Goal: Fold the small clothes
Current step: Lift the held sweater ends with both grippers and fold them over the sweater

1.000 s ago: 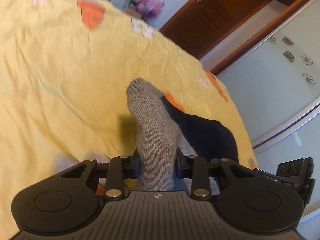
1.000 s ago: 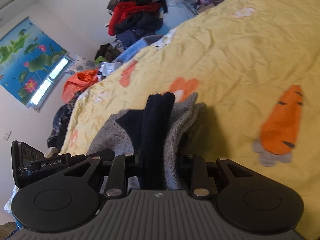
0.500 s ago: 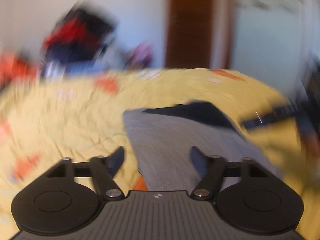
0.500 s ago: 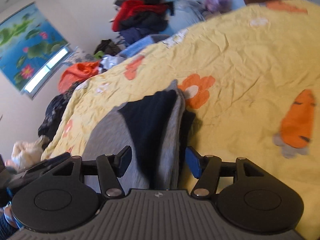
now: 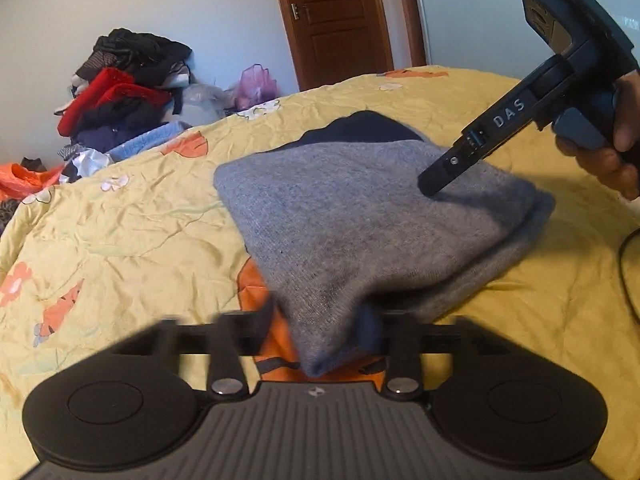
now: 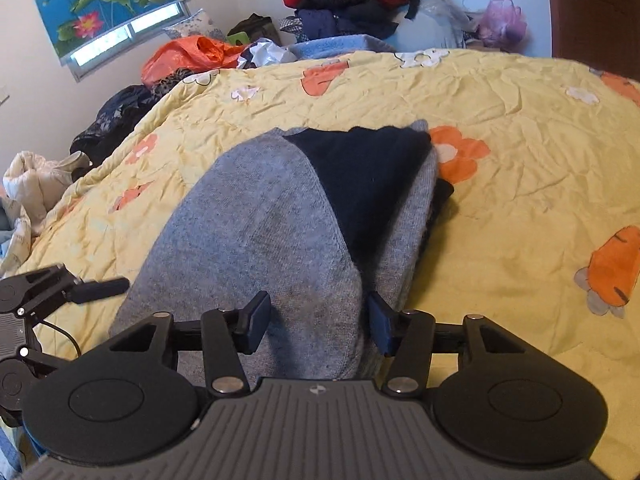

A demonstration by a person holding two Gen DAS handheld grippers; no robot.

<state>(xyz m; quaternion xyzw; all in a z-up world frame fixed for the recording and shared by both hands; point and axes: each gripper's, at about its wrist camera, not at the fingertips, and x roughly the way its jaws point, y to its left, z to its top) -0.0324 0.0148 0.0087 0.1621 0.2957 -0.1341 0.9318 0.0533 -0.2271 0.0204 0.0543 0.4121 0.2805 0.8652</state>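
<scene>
Grey knit garment with a dark navy panel lies folded in layers on the yellow quilted bedspread with orange carrot and flower print, navy part at the far end, one near corner drooping toward the left tool. Left tool jaws closing, blurred; grey corner sits between them and looks pinched. Right tool jaws closing too, half spread, grey fabric between the blue pads, pads not pressing yet as far as visible.

Step in hand, judged: regrip both near ends for the next fold. To do well: catch all layers at each end, not just the top one, lift evenly, keep the edges lined up, avoid dragging the bedspread.

Pose: both tools angled down at the bed. In the left view the right tool comes in from the right side, tip over the grey top layer, a person's hand wrapped round its grip. Clothes pile well apart behind.
</scene>
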